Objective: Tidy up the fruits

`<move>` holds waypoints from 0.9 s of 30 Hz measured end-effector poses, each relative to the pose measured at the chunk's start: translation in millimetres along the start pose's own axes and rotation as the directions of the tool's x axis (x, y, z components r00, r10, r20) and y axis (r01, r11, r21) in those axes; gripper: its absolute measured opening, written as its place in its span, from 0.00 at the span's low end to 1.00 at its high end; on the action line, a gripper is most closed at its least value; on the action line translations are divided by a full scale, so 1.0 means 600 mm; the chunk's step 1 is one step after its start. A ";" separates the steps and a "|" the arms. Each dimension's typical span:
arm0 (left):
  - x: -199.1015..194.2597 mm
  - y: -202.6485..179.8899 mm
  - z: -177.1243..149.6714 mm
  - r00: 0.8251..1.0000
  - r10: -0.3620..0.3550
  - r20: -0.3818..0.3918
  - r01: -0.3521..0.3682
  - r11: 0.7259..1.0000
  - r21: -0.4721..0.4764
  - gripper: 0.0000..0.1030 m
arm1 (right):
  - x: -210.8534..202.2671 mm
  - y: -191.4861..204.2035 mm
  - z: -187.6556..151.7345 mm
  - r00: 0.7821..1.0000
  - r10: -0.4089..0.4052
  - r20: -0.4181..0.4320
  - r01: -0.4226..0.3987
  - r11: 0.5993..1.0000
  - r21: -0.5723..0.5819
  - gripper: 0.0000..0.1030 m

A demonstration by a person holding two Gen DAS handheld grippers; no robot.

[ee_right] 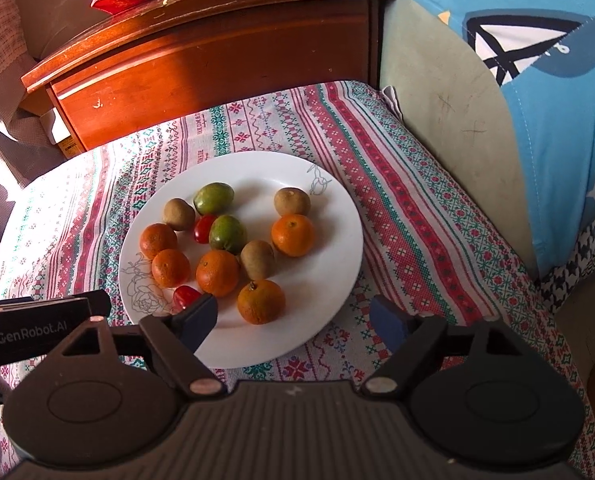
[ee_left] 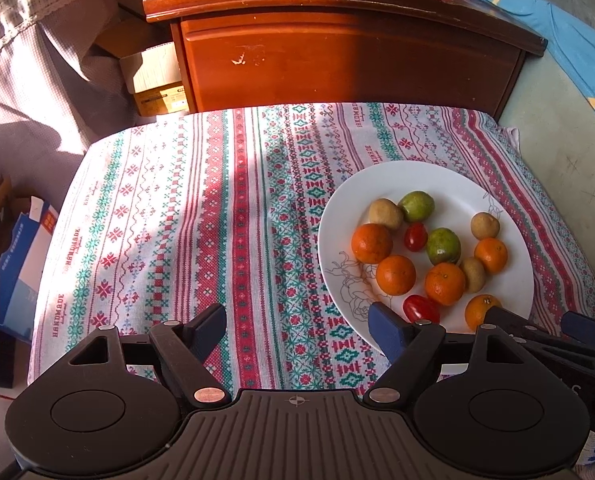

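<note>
In the left wrist view, the fruits are seen gathered on a white plate (ee_left: 493, 184) with a thin line drawing on its rim, set on the right half of the cloth-covered surface. Five oranges are counted, the largest cluster being led by one orange (ee_left: 371, 243) at the left; two green fruits (ee_left: 417, 206), three brown kiwis (ee_left: 385, 213) and two cherry tomatoes (ee_left: 415, 237) are also counted, most of them touching a neighbour. The left gripper (ee_left: 297, 330) is held over the patterned tablecloth (ee_left: 169, 216), its fingers spread wide with nothing between them, and its right finger overlaps the plate's near rim. A wooden cabinet (ee_left: 337, 60) is seen behind the surface, with a red packet on top, cardboard boxes (ee_left: 21, 256) at the left and blue bedding at the right. In the right wrist view, the same plate (ee_right: 329, 216) is shown nearer the middle, and the same counts are confirmed: five oranges, two green fruits, three kiwis, two tomatoes. The right gripper (ee_right: 295, 318) is held above the plate's near edge, its fingers spread apart and empty; the nearest orange (ee_right: 261, 301) lies between them in the picture, untouched, and one tomato (ee_right: 185, 296) is partly hidden by the left finger. The cabinet (ee_right: 217, 52) and a blue printed cover (ee_right: 545, 80) are seen beyond.
</note>
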State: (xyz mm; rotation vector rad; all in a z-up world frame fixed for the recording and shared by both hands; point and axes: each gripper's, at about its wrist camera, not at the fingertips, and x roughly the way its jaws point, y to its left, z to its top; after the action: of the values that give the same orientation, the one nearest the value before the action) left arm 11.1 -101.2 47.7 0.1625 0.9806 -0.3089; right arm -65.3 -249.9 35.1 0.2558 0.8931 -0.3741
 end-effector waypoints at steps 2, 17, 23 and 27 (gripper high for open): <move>0.002 0.001 0.000 1.000 0.006 -0.003 -0.006 1.000 -0.002 0.77 | 0.000 0.000 0.001 1.000 0.001 0.001 -0.001 1.000 -0.002 0.81; 0.008 -0.007 -0.005 0.999 0.030 -0.017 -0.029 0.999 0.028 0.77 | 0.007 0.005 -0.001 1.000 0.001 -0.013 -0.001 1.000 -0.015 0.81; 0.009 -0.005 -0.007 0.999 0.042 -0.020 -0.041 0.999 0.035 0.77 | 0.009 0.010 -0.004 1.000 0.000 -0.009 -0.001 1.000 -0.029 0.81; 0.009 -0.003 -0.007 0.999 0.049 -0.021 -0.048 0.998 0.033 0.77 | 0.010 0.013 -0.006 1.000 -0.002 -0.011 0.001 0.999 -0.034 0.81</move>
State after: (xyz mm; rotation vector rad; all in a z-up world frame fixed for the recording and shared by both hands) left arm 9.9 -102.7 40.8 0.2193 0.9924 -0.2791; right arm -61.0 -242.5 28.9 0.2259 0.9097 -0.3588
